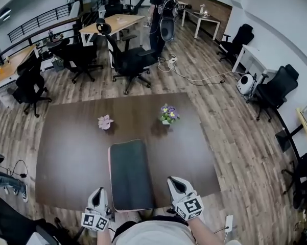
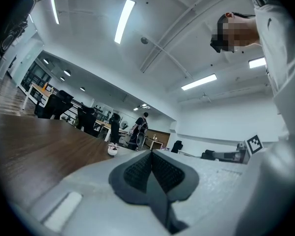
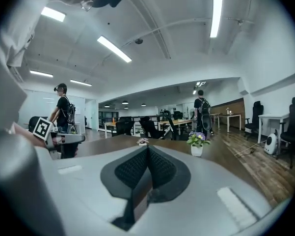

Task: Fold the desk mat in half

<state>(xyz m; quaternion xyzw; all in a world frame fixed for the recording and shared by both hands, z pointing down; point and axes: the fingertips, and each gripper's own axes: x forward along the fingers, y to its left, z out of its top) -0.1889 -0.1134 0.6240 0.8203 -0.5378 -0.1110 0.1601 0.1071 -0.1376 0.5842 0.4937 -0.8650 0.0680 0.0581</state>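
Left tongs (image 1: 98, 193), right tongs (image 1: 175, 181), both closed, flanking desk mat (image 1: 128, 175) near end

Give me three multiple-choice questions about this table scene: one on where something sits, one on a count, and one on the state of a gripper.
1. Where does the mat lie on the table?
A) at the near edge, midway across
B) at the far left corner
C) at the far right corner

2. How many flower decorations stand on the table?
A) one
B) two
C) four

3. How are the left gripper's jaws?
A) wide apart
B) closed on the mat
C) closed on nothing

Answers:
1 A: the mat reaches the near edge, in the middle.
2 B: there is a flower pot and a small pink flower.
3 C: its pads meet with nothing between them.
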